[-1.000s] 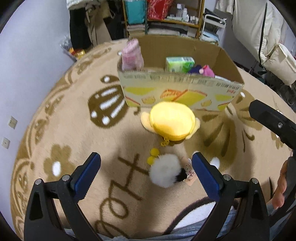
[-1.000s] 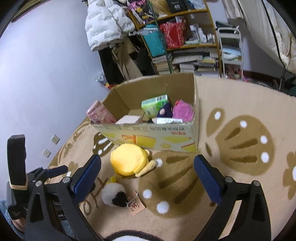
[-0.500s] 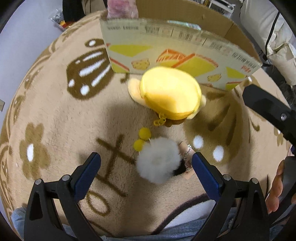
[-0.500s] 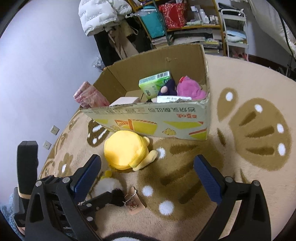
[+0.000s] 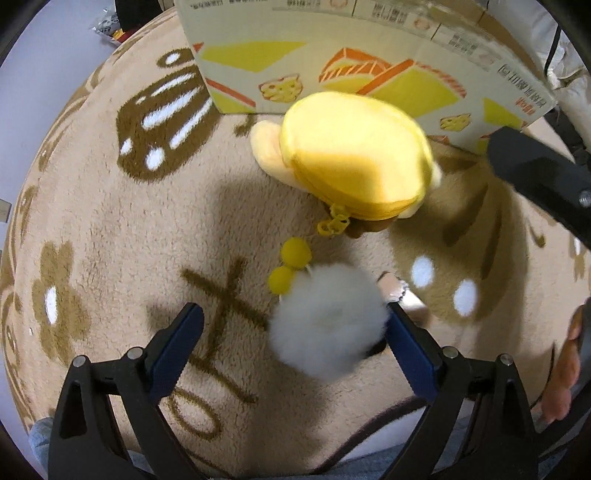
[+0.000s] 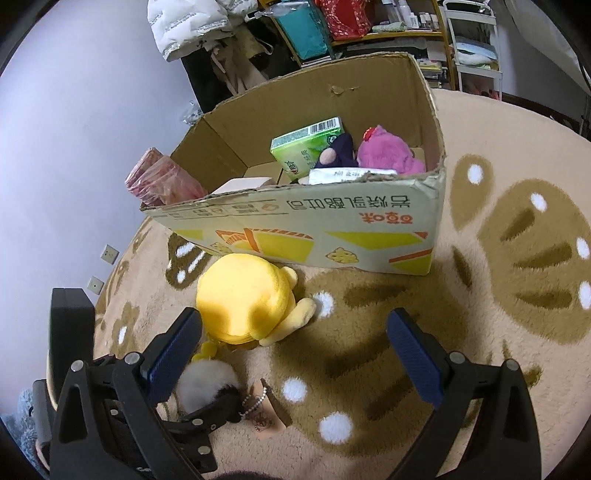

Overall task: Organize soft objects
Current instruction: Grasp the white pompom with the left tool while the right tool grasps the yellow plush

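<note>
A white fluffy pompom (image 5: 325,321) with two small yellow balls and a card tag (image 5: 402,295) lies on the rug. My left gripper (image 5: 292,312) points straight down over it. Its jaws are closing, with the pompom between them: the right pad is at its edge, the left pad stands well apart. A yellow plush (image 5: 354,151) lies just beyond, against the cardboard box (image 5: 369,55). In the right wrist view my right gripper (image 6: 294,317) stands open and empty, just short of the yellow plush (image 6: 243,295). The pompom (image 6: 207,380) shows at the lower left there.
The cardboard box (image 6: 295,229) holds a green tissue pack (image 6: 306,147), a pink plush (image 6: 384,155), a dark plush (image 6: 338,151) and a pink packet (image 6: 162,181). A beige rug (image 6: 498,332) with brown patterns covers the floor. Shelves and a white jacket (image 6: 184,26) stand behind. A hand (image 5: 561,369) shows at the right edge.
Both grippers have come down toward the rug. The left one now straddles the pompom, which lay ahead of its fingertips before. The yellow plush sits closer to the right gripper.
</note>
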`<state>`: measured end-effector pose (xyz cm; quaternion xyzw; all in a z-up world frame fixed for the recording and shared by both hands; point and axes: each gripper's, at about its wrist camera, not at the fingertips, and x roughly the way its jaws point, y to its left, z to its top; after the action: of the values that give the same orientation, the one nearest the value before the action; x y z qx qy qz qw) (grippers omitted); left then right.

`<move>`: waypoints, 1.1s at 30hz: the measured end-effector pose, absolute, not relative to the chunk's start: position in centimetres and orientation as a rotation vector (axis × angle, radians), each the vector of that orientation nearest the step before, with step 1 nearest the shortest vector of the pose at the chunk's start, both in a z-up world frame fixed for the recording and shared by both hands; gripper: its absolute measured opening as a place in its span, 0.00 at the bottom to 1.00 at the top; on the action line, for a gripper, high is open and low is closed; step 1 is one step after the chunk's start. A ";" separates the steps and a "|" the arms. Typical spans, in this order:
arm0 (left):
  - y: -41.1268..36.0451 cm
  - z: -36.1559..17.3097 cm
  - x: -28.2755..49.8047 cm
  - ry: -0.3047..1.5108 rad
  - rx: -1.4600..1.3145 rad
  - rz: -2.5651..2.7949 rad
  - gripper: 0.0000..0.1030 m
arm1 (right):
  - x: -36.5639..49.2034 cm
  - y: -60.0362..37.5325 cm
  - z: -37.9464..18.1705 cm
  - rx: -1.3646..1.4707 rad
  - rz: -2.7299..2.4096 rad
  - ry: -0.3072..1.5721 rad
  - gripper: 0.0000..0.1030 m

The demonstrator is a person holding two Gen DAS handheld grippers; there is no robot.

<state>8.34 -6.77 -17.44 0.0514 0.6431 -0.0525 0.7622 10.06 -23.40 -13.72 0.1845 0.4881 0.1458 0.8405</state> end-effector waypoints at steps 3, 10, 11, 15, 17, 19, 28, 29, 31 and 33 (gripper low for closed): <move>-7.2 -18.3 8.2 1.419 0.111 -0.114 0.85 | 10.1 -23.4 -13.9 0.393 0.309 1.033 1.00; -7.0 -18.2 7.7 1.396 0.069 -0.133 0.52 | 10.3 -23.1 -14.2 0.393 0.320 1.037 1.00; -6.6 -18.0 7.8 1.395 0.076 -0.130 0.46 | 10.3 -23.0 -14.3 0.392 0.325 1.037 1.00; -6.4 -17.7 7.5 1.386 0.070 -0.132 0.36 | 10.5 -22.5 -14.5 0.384 0.344 1.033 1.00; -6.0 -17.6 7.5 1.386 0.044 -0.135 0.36 | 10.5 -22.2 -14.6 0.376 0.355 1.029 1.00; -5.4 -17.1 7.7 1.376 0.033 -0.127 0.35 | 10.6 -21.8 -14.7 0.362 0.363 1.031 1.00; -2.5 -16.0 9.5 1.314 0.031 -0.039 0.35 | 11.1 -19.7 -15.0 0.335 0.408 1.023 1.00; -2.2 -15.9 9.7 1.302 0.045 -0.024 0.35 | 11.2 -19.5 -15.1 0.333 0.412 1.028 1.00; -1.9 -15.8 10.1 1.290 0.056 -0.012 0.35 | 11.5 -19.0 -15.3 0.321 0.414 1.035 1.00; -1.3 -15.9 11.3 1.288 0.046 -0.004 0.35 | 11.8 -18.6 -15.6 0.309 0.413 1.038 1.00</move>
<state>11.25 -1.29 -15.94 0.0214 0.6005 -0.0018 0.7994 11.81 -18.56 -15.61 0.1460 0.4904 0.1951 0.8367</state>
